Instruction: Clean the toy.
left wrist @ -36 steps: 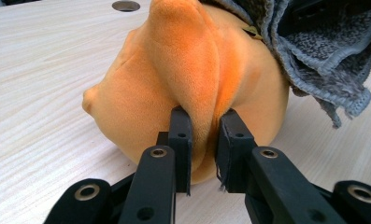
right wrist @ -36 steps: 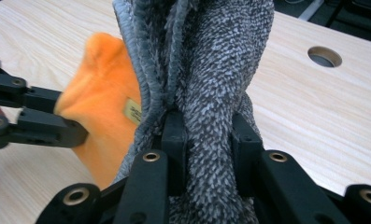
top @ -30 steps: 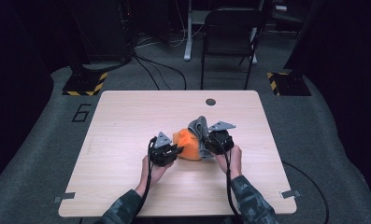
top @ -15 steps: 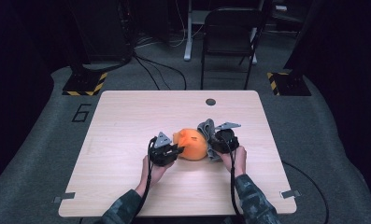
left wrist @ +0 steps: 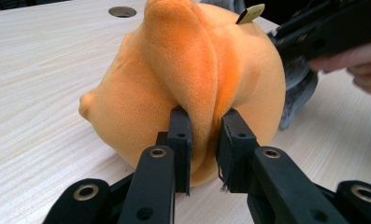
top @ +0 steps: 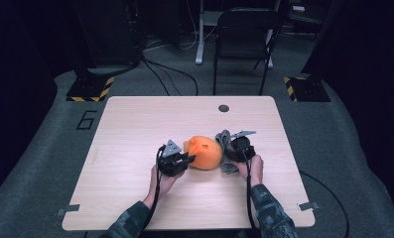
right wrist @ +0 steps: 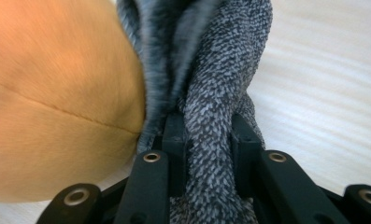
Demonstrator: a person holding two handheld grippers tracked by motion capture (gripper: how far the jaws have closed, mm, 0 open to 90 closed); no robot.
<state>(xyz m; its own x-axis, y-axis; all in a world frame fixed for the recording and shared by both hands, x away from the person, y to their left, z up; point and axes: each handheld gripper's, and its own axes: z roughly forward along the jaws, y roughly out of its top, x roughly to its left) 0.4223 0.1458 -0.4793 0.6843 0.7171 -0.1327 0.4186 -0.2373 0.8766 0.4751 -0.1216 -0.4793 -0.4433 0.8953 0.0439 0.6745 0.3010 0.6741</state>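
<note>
Risk no. 1, as we judged it, was the thin pinch on the left. The left tongs (left wrist: 203,140) were nearly closed on just a raised fold or flap of the orange plush toy (top: 205,152), w/ the pads biting soft pile rather than the body. A sideways tug from there could've let the flap slide out, or stretched the seam next to it.

The toy sat near the middle of the table (top: 135,124), a bit toward the person's side, between both hands. Its grey knitted part (right wrist: 211,93) lay against the toy's right flank, and the right tongs (right wrist: 206,135) were clamped almost shut on a bunched strand of it, fabric squeezed tight between the pads.

Risk no. 2: both grips were on loose fabric, pulling from opposite sides. If the hands drew apart too fast, we reckoned the knit could snag on a pad edge or pull threads, esp. where it was wadded up.

Risk no. 3: the toy was round and light, so w/ one grip lost it could've rolled toward the table edge nearest the person. We couldn't tell how the grey piece was attached to the orange body, so how much strain the join would take was unclear.

A small tan tag (left wrist: 249,12) poked up behind the toy; nothing was near it.
</note>
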